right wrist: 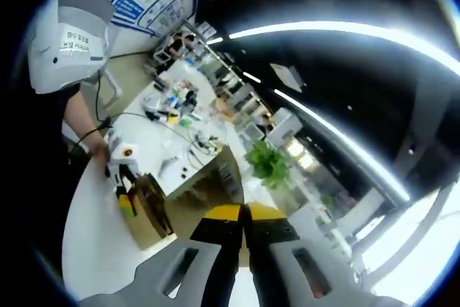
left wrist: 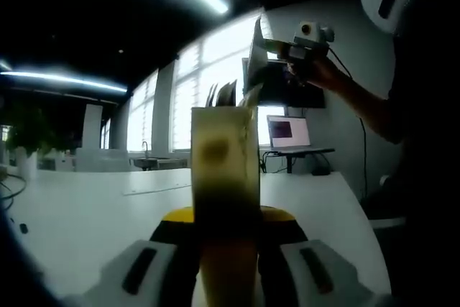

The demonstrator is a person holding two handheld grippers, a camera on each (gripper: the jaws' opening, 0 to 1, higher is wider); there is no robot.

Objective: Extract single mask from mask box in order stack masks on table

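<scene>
The left claw [left wrist: 224, 249] is clenched on the mask box [left wrist: 224, 177], a tall pale carton standing upright between its jaws above the white counter [left wrist: 86, 213]; backlight from the windows leaves its face dim and mottled. Above it and to the right, the right claw [left wrist: 262, 59] pinches a thin pale mask [left wrist: 256, 41], held up well clear of the box. In the right gripper view, the right claw [right wrist: 241, 249] has its jaws pressed together; the mask between them cannot be made out. The box [right wrist: 147, 213] sits below, left of this claw, its print unreadable.
</scene>
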